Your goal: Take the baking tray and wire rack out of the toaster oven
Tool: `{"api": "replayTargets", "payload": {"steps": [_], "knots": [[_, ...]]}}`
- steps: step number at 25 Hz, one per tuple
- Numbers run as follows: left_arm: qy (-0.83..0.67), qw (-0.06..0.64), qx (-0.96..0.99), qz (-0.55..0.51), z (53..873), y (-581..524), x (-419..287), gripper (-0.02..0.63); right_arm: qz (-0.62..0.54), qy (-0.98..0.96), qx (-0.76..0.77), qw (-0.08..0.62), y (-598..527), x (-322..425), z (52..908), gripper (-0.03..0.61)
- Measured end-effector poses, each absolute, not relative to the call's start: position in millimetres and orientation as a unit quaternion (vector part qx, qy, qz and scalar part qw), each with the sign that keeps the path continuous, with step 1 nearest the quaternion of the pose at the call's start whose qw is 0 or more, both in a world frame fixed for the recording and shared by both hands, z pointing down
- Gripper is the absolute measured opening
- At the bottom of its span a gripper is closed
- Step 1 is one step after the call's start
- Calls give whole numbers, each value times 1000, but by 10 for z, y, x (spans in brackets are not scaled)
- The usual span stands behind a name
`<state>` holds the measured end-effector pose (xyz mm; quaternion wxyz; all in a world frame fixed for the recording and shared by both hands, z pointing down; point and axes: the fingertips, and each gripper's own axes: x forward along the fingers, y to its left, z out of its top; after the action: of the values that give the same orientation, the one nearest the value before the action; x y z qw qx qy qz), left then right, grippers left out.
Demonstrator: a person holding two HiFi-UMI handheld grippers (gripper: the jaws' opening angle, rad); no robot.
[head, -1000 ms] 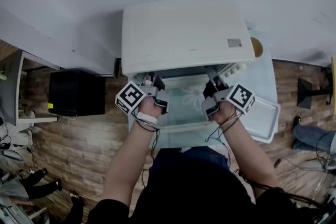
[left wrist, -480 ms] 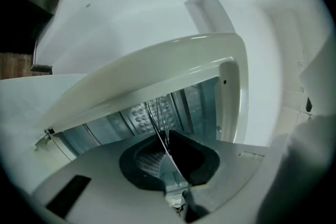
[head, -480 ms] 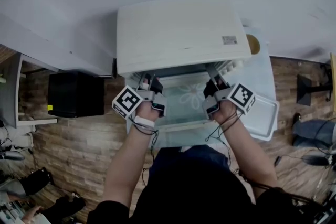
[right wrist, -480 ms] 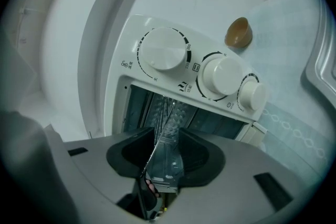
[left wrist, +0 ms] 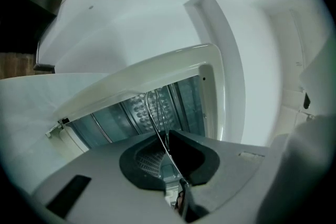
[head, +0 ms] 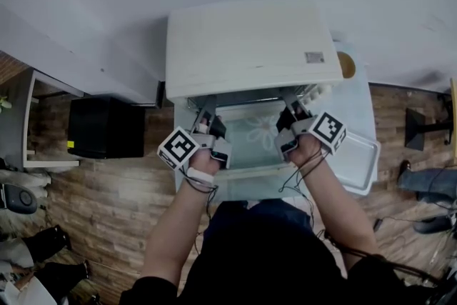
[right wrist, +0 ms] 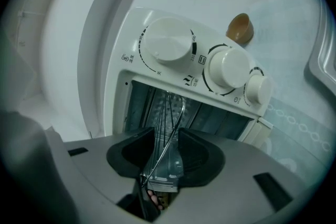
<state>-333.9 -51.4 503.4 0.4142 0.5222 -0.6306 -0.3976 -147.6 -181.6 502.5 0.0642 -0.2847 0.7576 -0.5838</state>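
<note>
The white toaster oven (head: pixel 250 46) stands with its glass door (head: pixel 250 146) folded down. My left gripper (head: pixel 207 118) reaches into the left side of the mouth. In the left gripper view it (left wrist: pixel 167 147) is shut on a thin wire of the wire rack (left wrist: pixel 155 113), which runs back into the oven. My right gripper (head: pixel 293 112) is at the right side of the mouth. In the right gripper view it (right wrist: pixel 167 147) is shut on the rack's wire (right wrist: pixel 170 113) together with the shiny edge of the baking tray (right wrist: pixel 169 165). Rack and tray are hidden in the head view.
The oven's three white knobs (right wrist: pixel 168 44) sit just above my right gripper. A white plastic tray (head: pixel 360 161) lies on the table at the right, and a small brown bowl (head: pixel 347 65) stands behind it. The person's body is close to the table's front edge.
My left gripper has drawn back a little from the oven mouth toward the person. The right gripper has stayed where it was.
</note>
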Motion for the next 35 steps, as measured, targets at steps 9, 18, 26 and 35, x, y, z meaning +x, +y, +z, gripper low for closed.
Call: {"api": "replayTargets", "payload": {"steps": [9, 18, 26, 35], "knots": [[-622, 418, 530, -396, 5018, -326, -3210, 25, -583, 758, -285, 64, -1615, -1367, 5035, 41], [-594, 405, 560, -412, 4884, -140, -2993, 25, -590, 756, -278, 61, -1348, -1191, 5052, 40], [-591, 414, 561, -406, 4918, 35, -2856, 26, -580, 762, -285, 37, -1170, -1016, 5130, 45], [-636, 406, 537, -376, 5049, 311, -3310, 172, -560, 767, -311, 40, -1444, -841, 5108, 201]]}}
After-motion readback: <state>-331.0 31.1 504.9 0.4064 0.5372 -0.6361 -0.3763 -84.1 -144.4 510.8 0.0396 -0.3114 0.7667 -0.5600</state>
